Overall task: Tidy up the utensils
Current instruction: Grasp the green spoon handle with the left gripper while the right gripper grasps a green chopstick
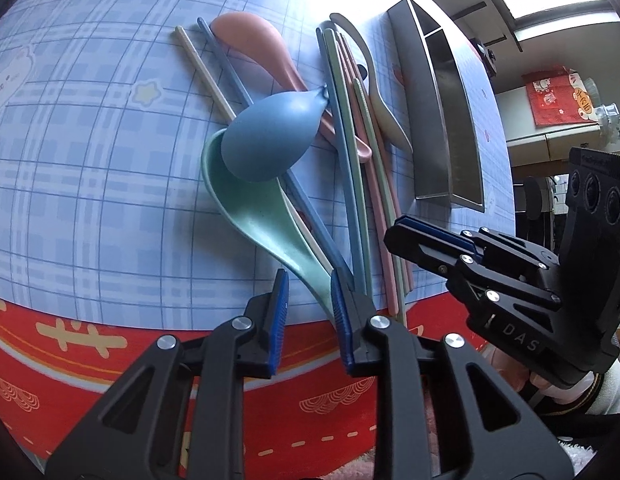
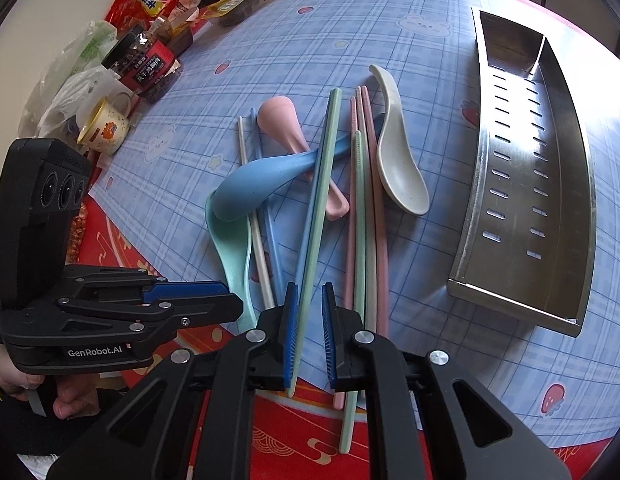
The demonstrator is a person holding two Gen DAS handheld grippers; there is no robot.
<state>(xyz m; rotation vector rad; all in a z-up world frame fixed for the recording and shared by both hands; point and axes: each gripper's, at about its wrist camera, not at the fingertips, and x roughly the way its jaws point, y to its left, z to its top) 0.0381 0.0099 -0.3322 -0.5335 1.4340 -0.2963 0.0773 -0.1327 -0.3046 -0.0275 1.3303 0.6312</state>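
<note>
right hand-held gripper (image 2: 310,332) apart | green chopstick (image 2: 315,216) between, maybe touching | tray (image 2: 577,184) beside

Both grippers, left gripper (image 1: 308,312) and right gripper (image 2: 310,328): black linkage frames, silver screw heads, ribbed blue finger pads (image 2: 290,332); white lettering "GenRobot.AI"; bare skin beneath.

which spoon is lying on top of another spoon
The blue spoon: its bowl rests upside down on the green spoon.
</note>
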